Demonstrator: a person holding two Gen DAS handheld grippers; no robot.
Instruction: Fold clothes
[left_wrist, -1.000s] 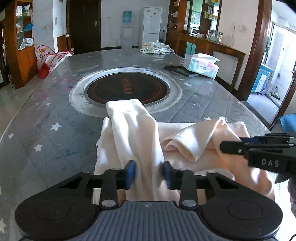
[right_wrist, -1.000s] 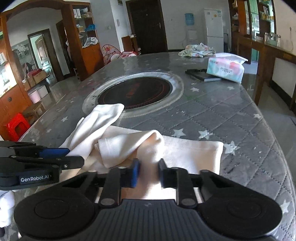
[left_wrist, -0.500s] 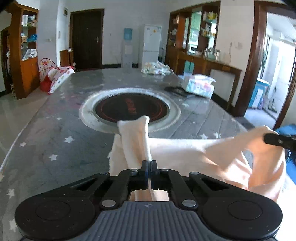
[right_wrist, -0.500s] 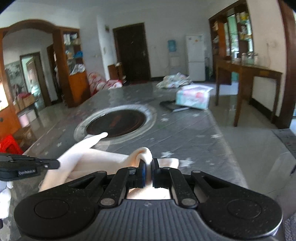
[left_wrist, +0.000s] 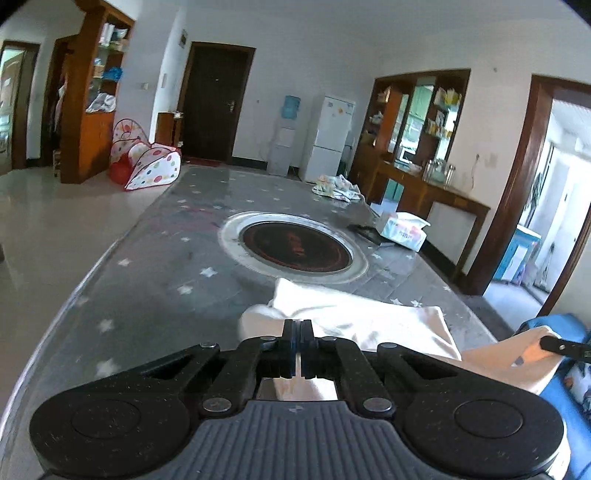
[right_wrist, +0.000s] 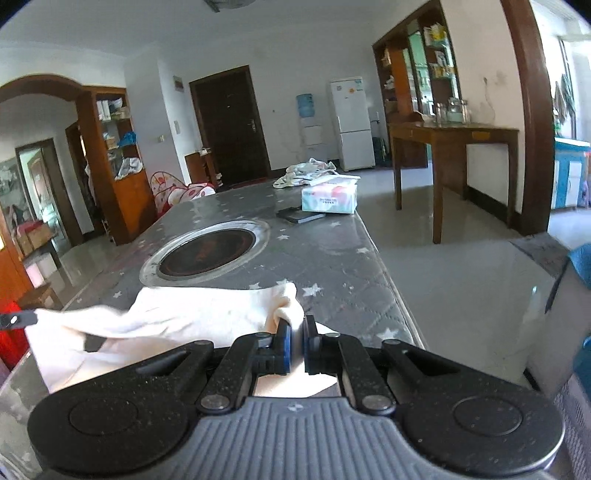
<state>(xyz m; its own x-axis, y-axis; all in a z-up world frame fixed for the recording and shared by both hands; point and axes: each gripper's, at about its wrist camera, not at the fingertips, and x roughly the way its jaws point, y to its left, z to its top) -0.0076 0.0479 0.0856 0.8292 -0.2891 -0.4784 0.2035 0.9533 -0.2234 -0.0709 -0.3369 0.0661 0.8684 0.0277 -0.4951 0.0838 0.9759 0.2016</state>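
In the left wrist view, our left gripper (left_wrist: 298, 341) is clamped tight on a fold of the cream garment (left_wrist: 354, 317); its jaws have just been closing, and cloth sits between them. We judge the pinch is there so the edge can be lifted and drawn taut for a fold. The garment lies on the near side of the round hotplate (left_wrist: 295, 249) set into the grey starred table (left_wrist: 155, 266), its far corner almost at the hotplate's metal ring; the cloth runs on to the right gripper's tip (left_wrist: 561, 345), far to the hotplate's near right. The gripper body hides the garment's near part, so we cannot tell what kind of clothing it is.

In the right wrist view, our right gripper (right_wrist: 295, 341) is closed on a bunched corner of the garment (right_wrist: 192, 314), which spreads across the near side of the hotplate (right_wrist: 207, 253). We judge the two grips are spaced apart to stretch one edge. The left gripper's tip (right_wrist: 16, 318) is cut off by the frame edge; the tissue box (right_wrist: 328, 197) stands beyond the hotplate.
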